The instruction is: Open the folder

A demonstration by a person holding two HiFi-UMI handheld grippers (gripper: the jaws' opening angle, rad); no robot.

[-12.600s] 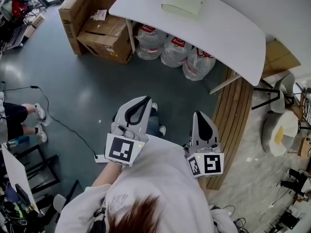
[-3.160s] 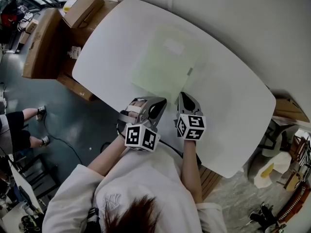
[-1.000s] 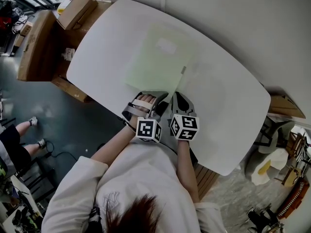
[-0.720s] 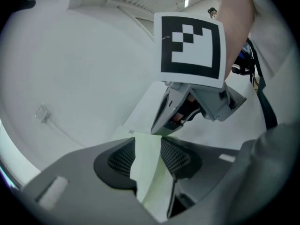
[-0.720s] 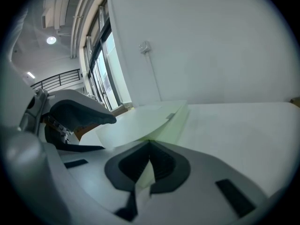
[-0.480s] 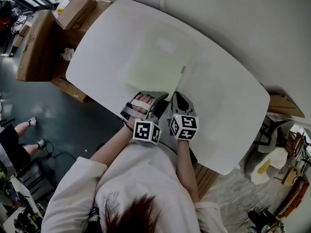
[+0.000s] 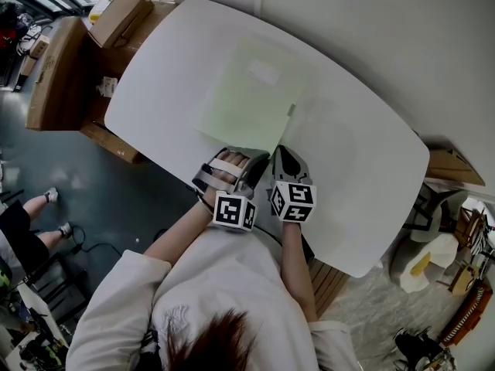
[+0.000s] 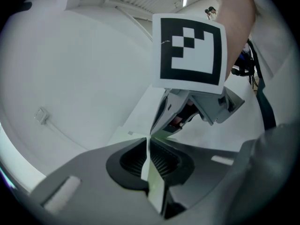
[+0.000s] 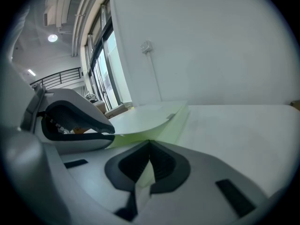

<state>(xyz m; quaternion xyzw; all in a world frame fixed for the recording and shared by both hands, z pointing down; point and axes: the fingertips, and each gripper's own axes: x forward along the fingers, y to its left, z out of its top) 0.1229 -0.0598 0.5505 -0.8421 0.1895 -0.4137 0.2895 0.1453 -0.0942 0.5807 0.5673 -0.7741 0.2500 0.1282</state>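
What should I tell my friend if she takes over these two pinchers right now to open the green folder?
Left gripper: its jaws have just been closing and now pinch the near edge of the pale green folder.
Right gripper: shut on that same edge, right beside the left.
The folder lies on the white table, not yet open.
Done: both grips taken.
Left: probably pull the two covers apart and swing the top one open.

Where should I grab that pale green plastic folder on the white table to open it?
Its near edge, from the person's side: the pale green plastic folder lies flat on the white table, so only thin edges offer a pinch. The left gripper, jaws just closing, and the right gripper each pinch a sheet there.
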